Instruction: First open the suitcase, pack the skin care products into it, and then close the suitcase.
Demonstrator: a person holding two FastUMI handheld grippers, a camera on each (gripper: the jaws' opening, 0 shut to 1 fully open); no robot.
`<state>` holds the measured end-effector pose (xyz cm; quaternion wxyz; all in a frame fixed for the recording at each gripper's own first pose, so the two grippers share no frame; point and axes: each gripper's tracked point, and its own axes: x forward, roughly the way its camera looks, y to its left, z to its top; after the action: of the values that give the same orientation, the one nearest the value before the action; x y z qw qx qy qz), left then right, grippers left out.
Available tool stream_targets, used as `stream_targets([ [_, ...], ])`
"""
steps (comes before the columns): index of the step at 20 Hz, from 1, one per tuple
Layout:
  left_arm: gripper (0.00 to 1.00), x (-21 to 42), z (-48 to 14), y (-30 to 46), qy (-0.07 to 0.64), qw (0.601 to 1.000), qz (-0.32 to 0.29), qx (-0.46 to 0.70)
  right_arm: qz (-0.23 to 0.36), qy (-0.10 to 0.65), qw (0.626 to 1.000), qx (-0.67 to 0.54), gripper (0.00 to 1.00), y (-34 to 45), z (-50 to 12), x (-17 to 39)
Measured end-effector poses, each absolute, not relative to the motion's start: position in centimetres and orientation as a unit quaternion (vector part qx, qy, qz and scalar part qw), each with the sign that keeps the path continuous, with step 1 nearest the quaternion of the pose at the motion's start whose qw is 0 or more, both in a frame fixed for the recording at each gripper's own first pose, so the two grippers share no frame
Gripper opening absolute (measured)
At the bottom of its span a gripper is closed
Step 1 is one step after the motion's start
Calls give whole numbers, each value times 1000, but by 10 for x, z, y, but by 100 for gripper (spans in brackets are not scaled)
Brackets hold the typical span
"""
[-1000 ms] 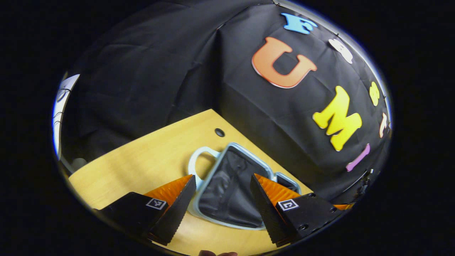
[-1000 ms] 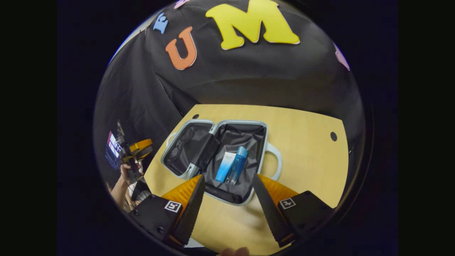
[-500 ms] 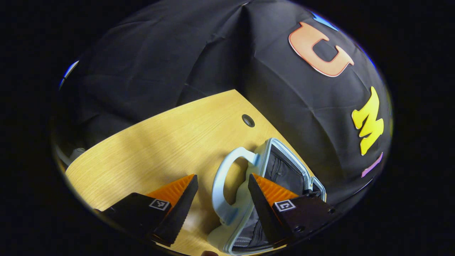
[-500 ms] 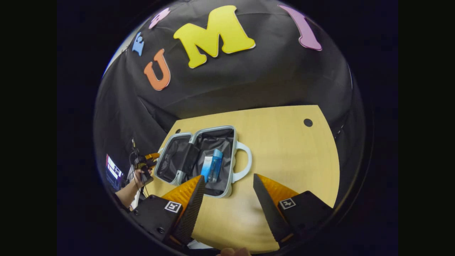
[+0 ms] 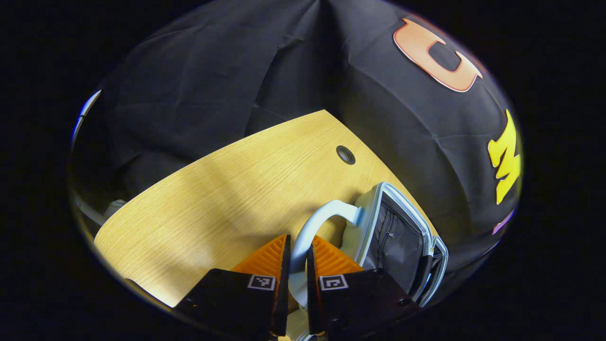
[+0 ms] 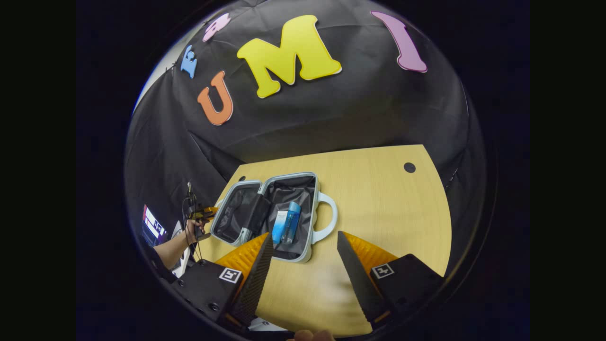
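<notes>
light wooden table (image 6: 388,199) with round cable holes (image 5: 345,155), creased black cloth wall (image 5: 199,90) behind

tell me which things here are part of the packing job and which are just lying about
Part of the job:
- suitcase, open on the table
- handle, clamped in the left hand-held gripper
- blue bottle and box, lying inside the suitcase
- right hand-held gripper, open above the table

Just lying about:
- table
- screen off past the table's edge
</notes>
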<state>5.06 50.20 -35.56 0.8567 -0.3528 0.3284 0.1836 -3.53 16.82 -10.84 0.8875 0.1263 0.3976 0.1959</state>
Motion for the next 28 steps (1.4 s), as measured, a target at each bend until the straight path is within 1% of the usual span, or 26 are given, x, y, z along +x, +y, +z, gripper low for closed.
stream_targets([
  [1,18,49,-347,499,328,860,185,-345,195,390,891,124,81,165,-106,-36],
  [3,15,48,-324,500,314,870,193,-327,195,381,895,125,81,160,-102,-39],
  [4,14,49,-305,501,299,877,196,-322,197,377,896,127,76,160,-101,-42],
  [6,14,52,-250,490,264,895,187,-306,202,364,900,126,76,155,-94,-45],
  [7,14,53,-224,480,250,907,178,-289,204,356,904,123,81,152,-89,-46],
  [11,12,61,-132,417,197,944,129,-230,204,307,923,109,81,136,-74,-53],
  [15,10,78,-79,328,153,968,82,-180,182,264,942,103,81,98,-61,-61],
  [18,9,84,-60,263,128,980,56,-141,142,237,955,107,81,61,-59,-63],
  [21,9,88,-62,206,113,985,35,-124,105,234,960,116,81,27,-63,-68],
  [24,9,98,-76,147,110,988,17,-110,72,239,961,115,81,-10,-71,-70],
  [28,9,111,-110,77,130,985,-8,-109,35,246,963,100,81,-50,-79,-79],
])
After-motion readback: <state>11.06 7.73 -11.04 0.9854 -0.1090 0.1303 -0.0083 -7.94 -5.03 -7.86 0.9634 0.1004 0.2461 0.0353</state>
